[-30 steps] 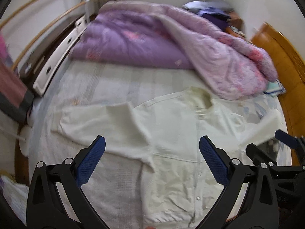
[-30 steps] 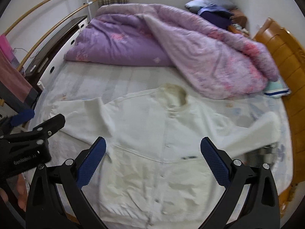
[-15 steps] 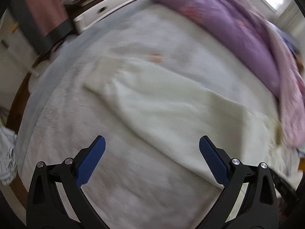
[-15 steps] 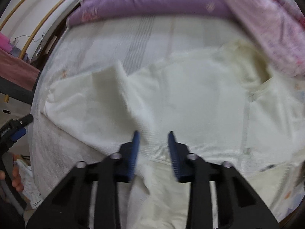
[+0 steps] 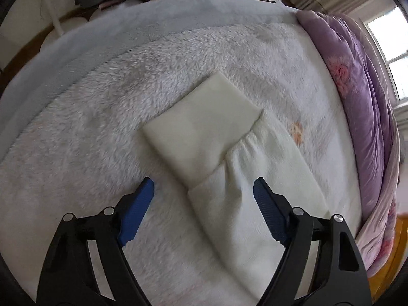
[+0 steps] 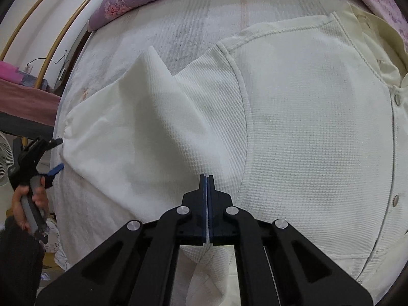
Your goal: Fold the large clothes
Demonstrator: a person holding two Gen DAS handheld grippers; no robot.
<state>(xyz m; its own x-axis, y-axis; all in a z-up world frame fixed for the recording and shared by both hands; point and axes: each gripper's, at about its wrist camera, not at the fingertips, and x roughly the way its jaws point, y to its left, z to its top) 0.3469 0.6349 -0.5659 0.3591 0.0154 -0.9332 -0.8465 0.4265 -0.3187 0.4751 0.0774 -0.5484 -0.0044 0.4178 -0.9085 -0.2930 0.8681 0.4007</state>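
Observation:
A cream-white waffle-knit jacket (image 6: 306,127) with snap buttons lies flat on the bed. Its left sleeve (image 5: 242,186) stretches out with the smooth cuff (image 5: 204,125) at the end. My left gripper (image 5: 204,199) is open, its blue pads on either side of the sleeve just behind the cuff. It also shows in the right wrist view (image 6: 51,158) at the sleeve end. My right gripper (image 6: 206,178) is shut on a pinch of the jacket's fabric near the armpit, where the sleeve meets the body.
A fuzzy white blanket (image 5: 102,140) covers the bed. A purple floral duvet (image 5: 362,97) is heaped along the far side. A wooden rail (image 6: 51,20), a fan (image 6: 5,158) and hanging cloth (image 6: 23,97) stand beside the bed's left edge.
My left gripper has swung left and dropped down over the sleeve cuff, narrowing a little. My right gripper has moved down to the armpit area and shut on the fabric.

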